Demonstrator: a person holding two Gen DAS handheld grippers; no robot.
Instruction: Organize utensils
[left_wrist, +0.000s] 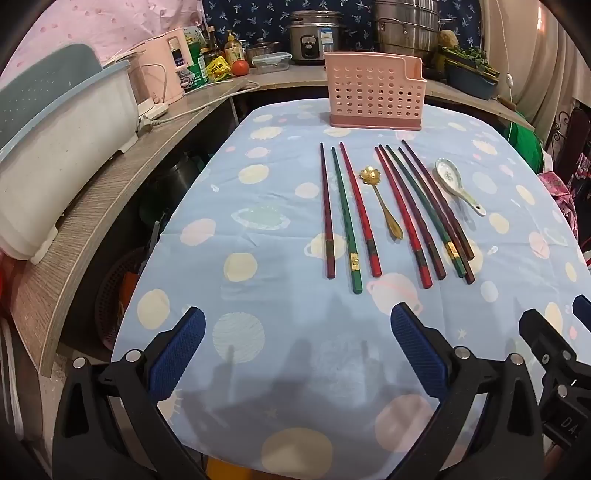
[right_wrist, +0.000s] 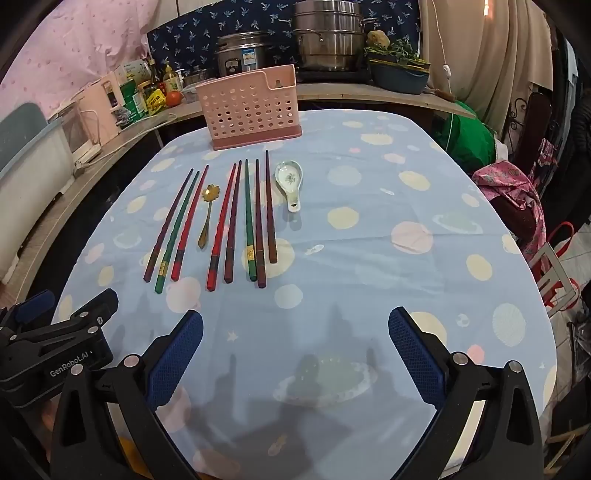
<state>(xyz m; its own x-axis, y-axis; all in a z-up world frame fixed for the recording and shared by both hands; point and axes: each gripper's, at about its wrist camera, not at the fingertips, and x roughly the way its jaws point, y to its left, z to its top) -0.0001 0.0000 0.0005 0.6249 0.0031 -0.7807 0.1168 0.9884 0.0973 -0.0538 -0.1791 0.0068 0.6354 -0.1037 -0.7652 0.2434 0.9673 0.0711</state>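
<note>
Several red, green and dark chopsticks (left_wrist: 388, 214) lie side by side on the blue tablecloth (left_wrist: 258, 240), also in the right wrist view (right_wrist: 221, 225). A gold spoon (left_wrist: 380, 199) (right_wrist: 207, 214) lies among them. A white ceramic spoon (left_wrist: 456, 182) (right_wrist: 290, 181) lies to their right. A pink perforated utensil holder (left_wrist: 373, 94) (right_wrist: 251, 110) stands upright behind them. My left gripper (left_wrist: 297, 321) is open and empty near the table's front edge. My right gripper (right_wrist: 295, 323) is open and empty, to the right of the left one.
A wooden counter (left_wrist: 110, 184) runs along the left and back with a dish rack (left_wrist: 55, 140), bottles, a tomato, a rice cooker (left_wrist: 314, 37) and steel pots (right_wrist: 328, 37). A chair with pink cloth (right_wrist: 513, 192) stands at the table's right.
</note>
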